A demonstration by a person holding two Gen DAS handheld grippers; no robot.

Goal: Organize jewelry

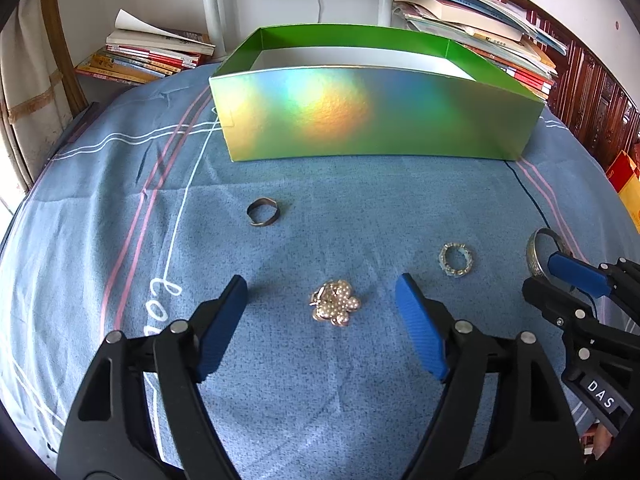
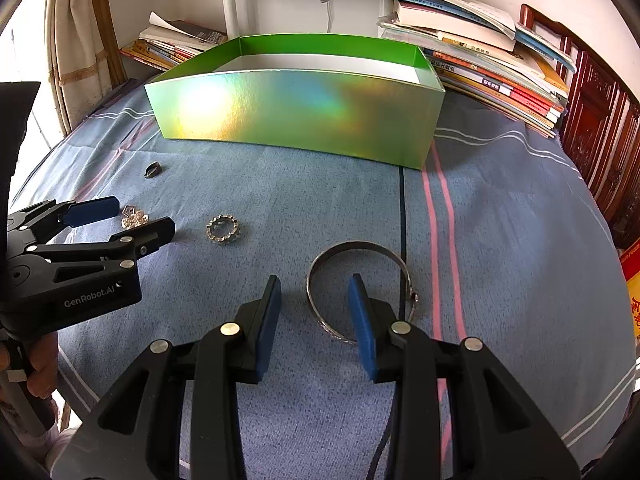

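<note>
My right hand-held gripper (image 2: 314, 320) straddles, open, the bangle (image 2: 358, 288) rim at 7 o'clock — thin, stiff, likely slippery. Left hand-held gripper (image 1: 322, 312), open, brackets the light, fragile-looking beaded brooch (image 1: 335, 307) — grip its body.

A blue cloth (image 1: 360, 200) with pink and white stripes covers the near surface. Beyond it, stacks of books (image 1: 148, 56) lie at the far left and a taller, messier pile of books (image 2: 492, 64) at the far right, against a white wall (image 1: 280, 4). A white post (image 1: 210, 4) stands between them. A beige curtain (image 2: 76, 52) hangs at the left, brightly lit; dark carved wood furniture (image 2: 596, 128) stands at the right.
</note>
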